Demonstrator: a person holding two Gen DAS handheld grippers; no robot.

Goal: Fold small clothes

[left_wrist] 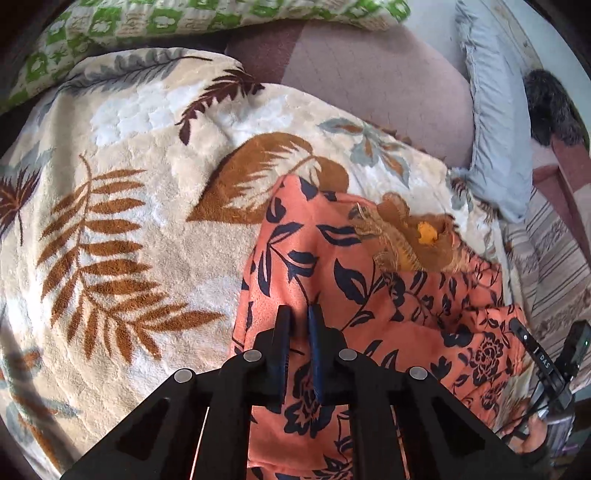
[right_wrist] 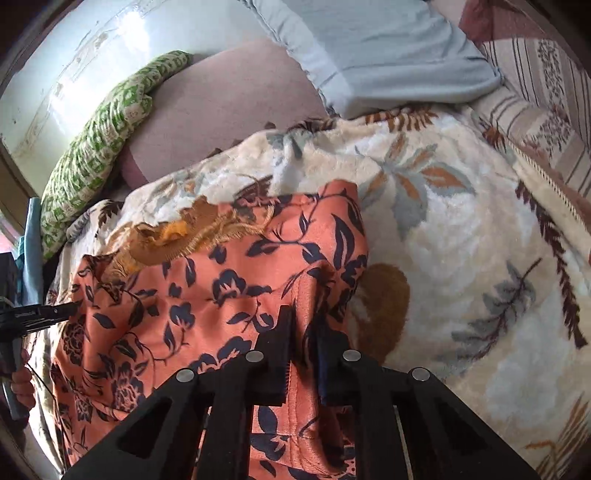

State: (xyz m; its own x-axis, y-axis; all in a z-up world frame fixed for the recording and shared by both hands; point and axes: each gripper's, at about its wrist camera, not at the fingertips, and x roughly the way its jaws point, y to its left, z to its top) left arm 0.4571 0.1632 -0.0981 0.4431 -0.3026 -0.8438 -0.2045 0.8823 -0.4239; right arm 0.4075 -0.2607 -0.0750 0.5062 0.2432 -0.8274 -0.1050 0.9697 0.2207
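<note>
An orange garment with dark blue flowers point(left_wrist: 369, 295) lies on a cream leaf-patterned blanket point(left_wrist: 129, 221), with a brown fringed neckline point(left_wrist: 406, 236) at its far end. My left gripper point(left_wrist: 300, 314) is shut on the garment's left edge, fabric pinched between the narrow jaws. In the right wrist view the same garment point(right_wrist: 184, 295) spreads to the left, and my right gripper point(right_wrist: 303, 317) is shut on its raised right edge fold. The left gripper's tip point(right_wrist: 55, 314) shows at that view's left edge.
A green-and-white patterned pillow point(left_wrist: 184, 22) and a pink cushion point(left_wrist: 369, 81) lie beyond the blanket. A pale blue pillow point(right_wrist: 388, 55) sits at the far side. A striped sheet point(right_wrist: 546, 92) covers the bed's right. A dark fuzzy object point(left_wrist: 550, 107) sits far right.
</note>
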